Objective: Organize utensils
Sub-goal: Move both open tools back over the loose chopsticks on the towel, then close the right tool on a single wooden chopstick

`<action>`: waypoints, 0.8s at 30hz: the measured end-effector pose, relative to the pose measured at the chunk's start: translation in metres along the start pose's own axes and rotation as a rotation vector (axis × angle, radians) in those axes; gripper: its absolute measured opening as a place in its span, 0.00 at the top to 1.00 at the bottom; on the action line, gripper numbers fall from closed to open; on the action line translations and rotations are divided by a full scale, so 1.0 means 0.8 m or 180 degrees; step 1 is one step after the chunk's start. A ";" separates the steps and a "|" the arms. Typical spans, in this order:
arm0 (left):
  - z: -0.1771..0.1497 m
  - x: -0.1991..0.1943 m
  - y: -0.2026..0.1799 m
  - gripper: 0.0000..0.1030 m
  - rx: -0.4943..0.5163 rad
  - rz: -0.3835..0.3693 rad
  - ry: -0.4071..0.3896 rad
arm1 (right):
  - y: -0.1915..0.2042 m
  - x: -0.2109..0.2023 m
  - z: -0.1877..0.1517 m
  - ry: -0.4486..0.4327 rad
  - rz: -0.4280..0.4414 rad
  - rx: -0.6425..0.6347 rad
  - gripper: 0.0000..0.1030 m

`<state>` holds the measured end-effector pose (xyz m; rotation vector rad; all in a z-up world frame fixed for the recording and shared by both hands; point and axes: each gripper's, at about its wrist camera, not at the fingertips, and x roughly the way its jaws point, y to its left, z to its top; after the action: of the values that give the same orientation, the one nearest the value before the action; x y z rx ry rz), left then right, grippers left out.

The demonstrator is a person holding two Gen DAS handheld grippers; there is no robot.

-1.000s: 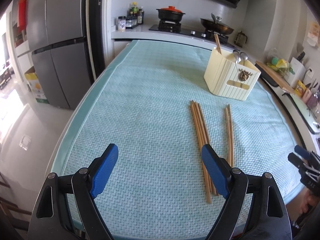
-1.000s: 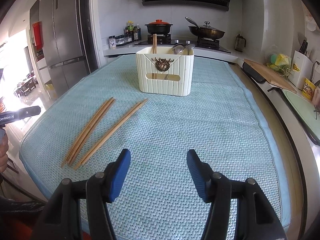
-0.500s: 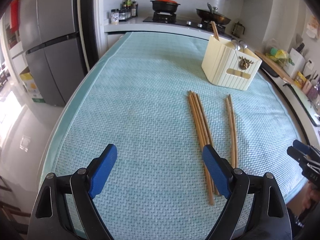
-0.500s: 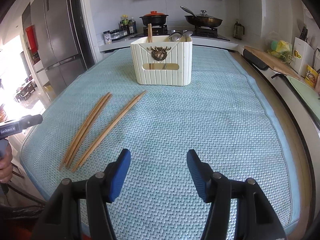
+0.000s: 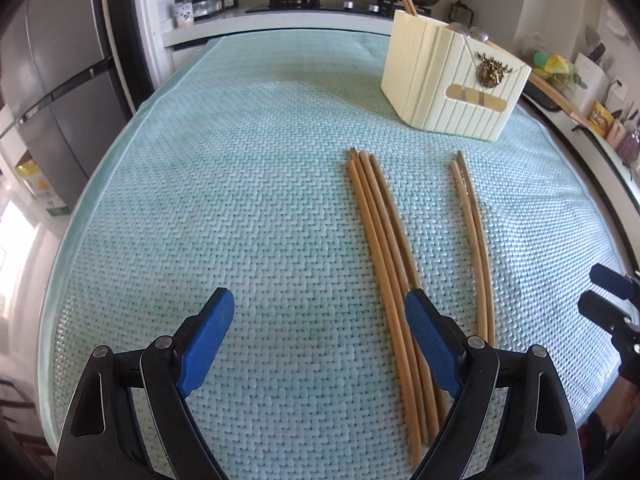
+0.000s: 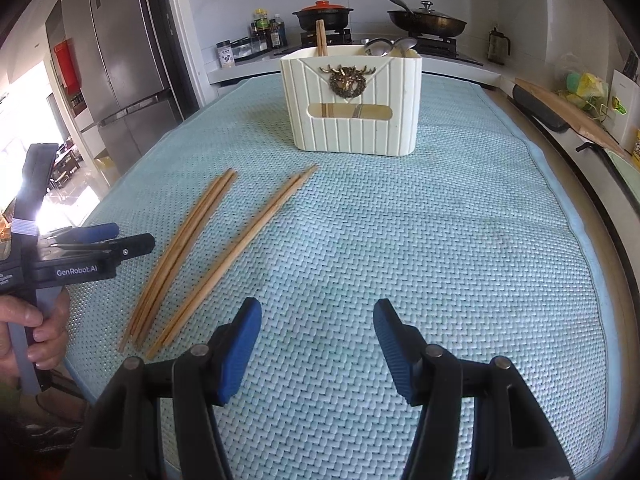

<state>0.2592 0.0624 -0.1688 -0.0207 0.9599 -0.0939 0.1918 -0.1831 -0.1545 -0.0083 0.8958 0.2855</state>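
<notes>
1. A pale green woven mat (image 5: pixel 224 208) is spread over the table, and two groups of wooden chopsticks are laid on it.
2. The larger bundle of chopsticks (image 5: pixel 384 240) is seen in the left wrist view running from the middle of the mat toward the near edge; the smaller pair of chopsticks (image 5: pixel 472 232) lies just to its right, apart from it.
3. A cream utensil holder (image 6: pixel 352 104) with a brass stag ornament is stood upright near the far end of the mat, well apart from the loose chopsticks. Chopsticks and spoons are already held inside it.
4. The left gripper (image 5: pixel 320 328) is held above the mat with its jaws wide open and nothing between them. Its right finger is seen over the near part of the larger bundle; whether contact is made cannot be told.
5. The right gripper (image 6: pixel 318 336) is held over bare mat to the right of both groups, its jaws open about halfway and empty.
6. In the right wrist view, the left gripper's handle is gripped by a hand (image 6: pixel 32 328) at the mat's left edge.
7. A fridge (image 6: pixel 120 64) and a stove with a pot (image 6: pixel 323 14) and a pan are seen behind.
</notes>
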 end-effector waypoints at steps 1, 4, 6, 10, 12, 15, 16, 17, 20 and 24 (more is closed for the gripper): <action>0.000 0.001 0.000 0.14 0.0005 0.0002 0.0010 | 0.003 0.008 0.004 0.0027 0.0028 0.0010 0.42; -0.003 -0.003 0.003 0.14 -0.0002 0.0024 0.0006 | 0.013 0.029 0.019 0.0074 0.0095 0.0055 0.42; -0.005 -0.008 0.008 0.14 -0.0026 0.0039 -0.0001 | 0.023 0.042 0.029 0.0072 0.0141 0.0066 0.42; -0.010 -0.017 0.021 0.14 -0.0100 0.0085 -0.0011 | 0.044 0.068 0.039 0.0109 0.0098 -0.0002 0.42; -0.012 -0.022 0.025 0.14 -0.0131 0.0100 -0.0026 | 0.051 0.078 0.039 0.0126 0.0056 -0.0029 0.42; -0.014 -0.027 0.030 0.14 -0.0163 0.0115 -0.0045 | 0.061 0.087 0.036 0.0125 -0.0056 -0.0147 0.42; -0.015 -0.028 0.031 0.14 -0.0172 0.0114 -0.0048 | 0.063 0.088 0.035 0.0109 -0.0074 -0.0193 0.42; -0.015 -0.028 0.032 0.14 -0.0179 0.0111 -0.0048 | 0.066 0.089 0.033 0.0104 -0.0109 -0.0230 0.42; -0.017 -0.027 0.033 0.14 -0.0193 0.0099 -0.0041 | 0.064 0.087 0.031 0.0074 -0.0174 -0.0251 0.42; -0.017 -0.025 0.032 0.14 -0.0202 0.0082 -0.0032 | 0.052 0.089 0.025 0.0120 -0.0208 -0.0169 0.42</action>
<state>0.2386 0.0897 -0.1621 -0.0672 0.9527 -0.0396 0.2393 -0.1234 -0.1922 -0.0922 0.9235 0.2489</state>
